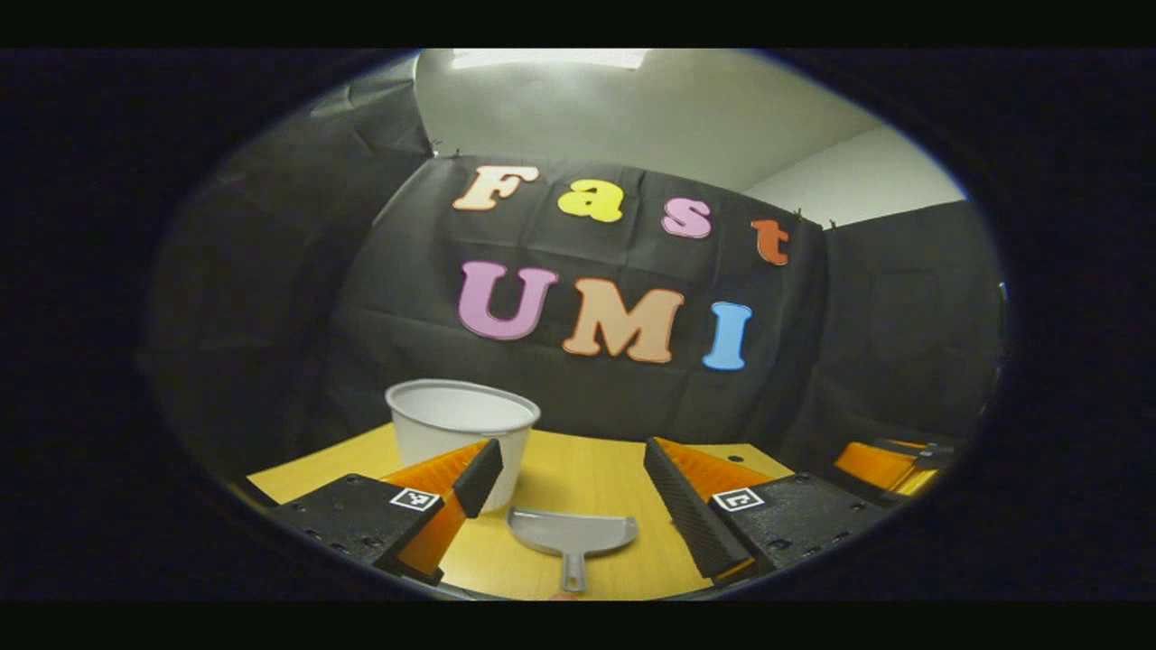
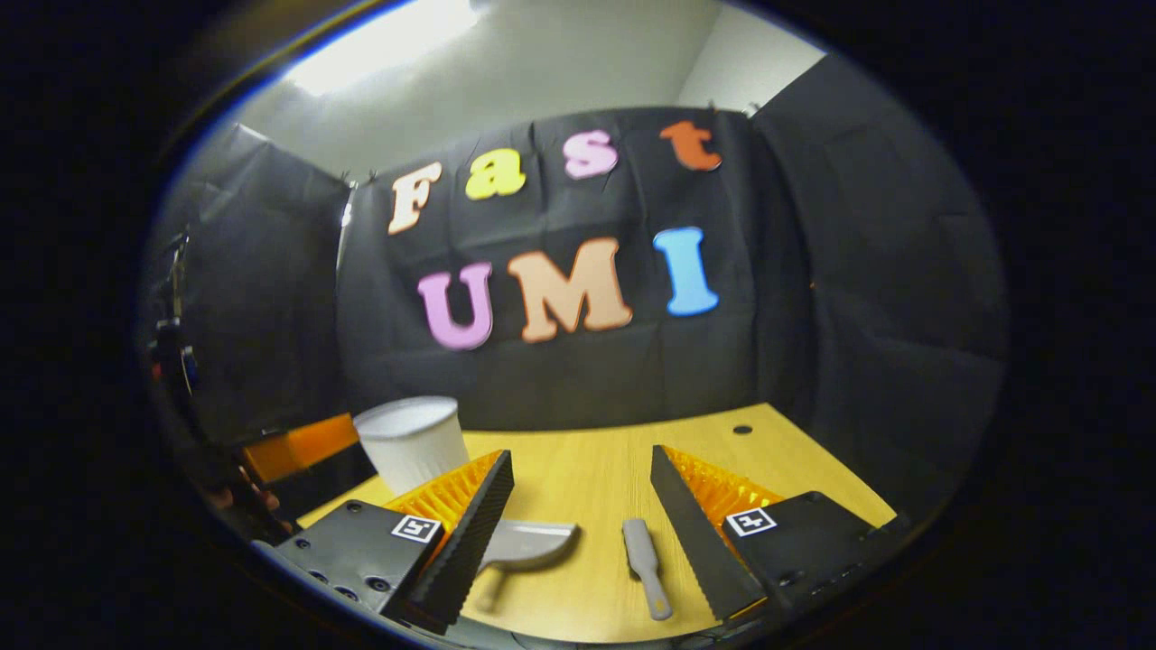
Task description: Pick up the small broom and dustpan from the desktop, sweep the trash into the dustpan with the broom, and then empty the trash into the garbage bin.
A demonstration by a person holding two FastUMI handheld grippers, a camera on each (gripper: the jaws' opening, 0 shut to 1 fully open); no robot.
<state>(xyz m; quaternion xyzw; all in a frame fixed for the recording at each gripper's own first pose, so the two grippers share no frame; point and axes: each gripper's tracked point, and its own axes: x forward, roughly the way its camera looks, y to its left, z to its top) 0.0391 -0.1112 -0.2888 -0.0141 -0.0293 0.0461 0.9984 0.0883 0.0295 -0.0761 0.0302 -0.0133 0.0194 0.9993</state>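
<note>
In the left gripper view, the left gripper hangs above the desk with its fingers spread wide and nothing between them. Seen through the gap, the dustpan lies flat on the wood, its mouth turned toward the far wall and its short handle pointing back at the camera. The bin (a white, bucket-like tub, open at the top) stands upright just beyond the dustpan and to its left, partly hidden behind the left-hand finger. At the right edge of this view part of the other gripper shows low over the desk, too cut off to tell how its fingers stand from here.

In the right gripper view, the right gripper is also held wide, gripping nothing, above the desk. Between its fingers lies the broom, flat on the wood and lying lengthways toward the camera, closer to the right-hand finger but apart from it. The dustpan lies to the broom's left, near it but not touching, half covered by the left-hand finger. The bin stands behind that finger, farther back on the desk. A small dark hole marks the far right part of the desktop.
</note>
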